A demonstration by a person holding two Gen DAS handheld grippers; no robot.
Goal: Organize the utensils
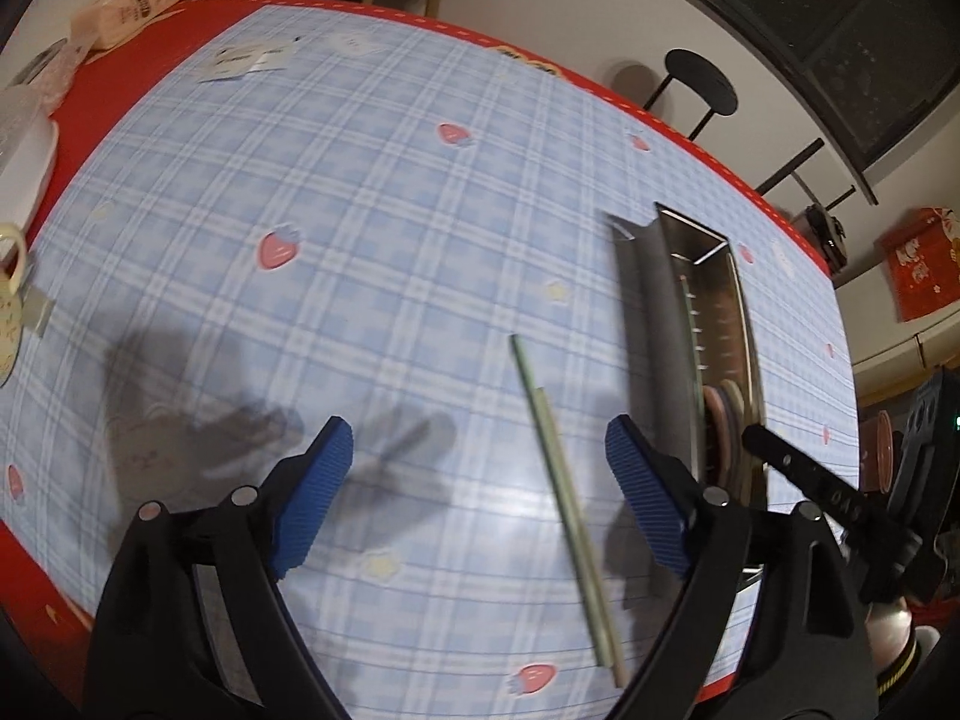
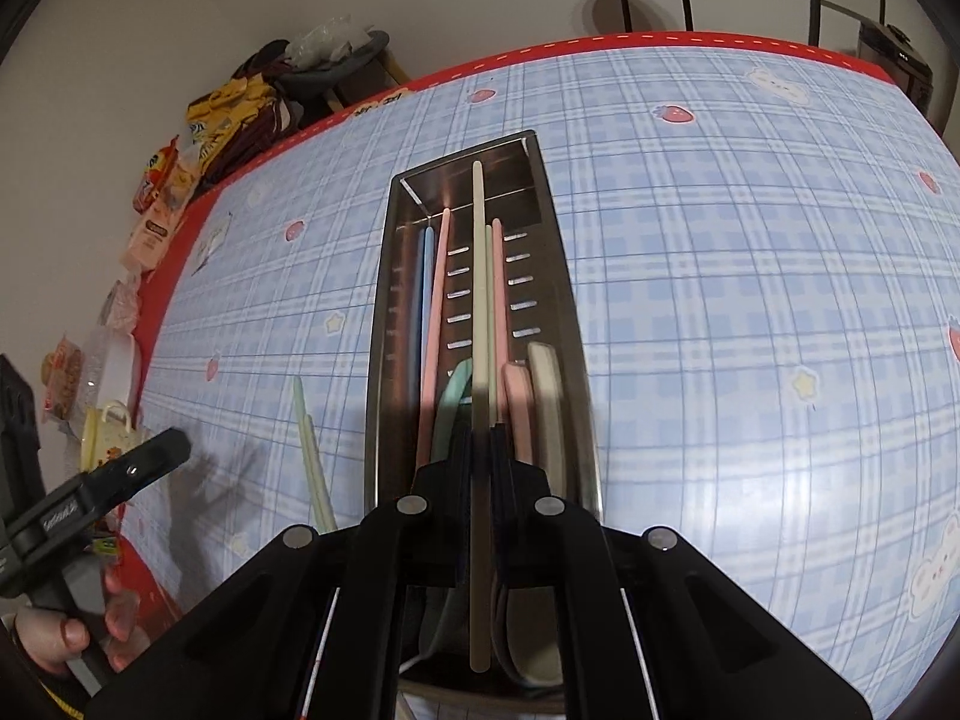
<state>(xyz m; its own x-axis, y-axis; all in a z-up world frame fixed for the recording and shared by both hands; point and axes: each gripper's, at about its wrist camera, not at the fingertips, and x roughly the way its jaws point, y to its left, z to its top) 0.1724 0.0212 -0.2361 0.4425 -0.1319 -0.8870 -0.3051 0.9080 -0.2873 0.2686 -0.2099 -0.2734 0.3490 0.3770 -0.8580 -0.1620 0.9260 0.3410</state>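
Note:
A long steel utensil tray (image 2: 558,276) lies on the blue plaid tablecloth (image 2: 750,300). It holds blue, pink and green chopsticks (image 2: 427,300) and pastel spoons (image 2: 543,396). My right gripper (image 2: 480,444) is shut on a pale beige chopstick (image 2: 478,276) held lengthwise over the tray. My left gripper (image 1: 477,480) is open and empty above a pair of pale green chopsticks (image 1: 561,480) lying on the cloth left of the tray (image 1: 660,312). The green pair also shows in the right wrist view (image 2: 309,444).
A white dish (image 1: 27,168) and a cream mug (image 1: 9,312) stand at the table's left edge. Snack packets (image 1: 129,6) lie at the far left corner. A black stool (image 1: 699,81) stands beyond the far edge.

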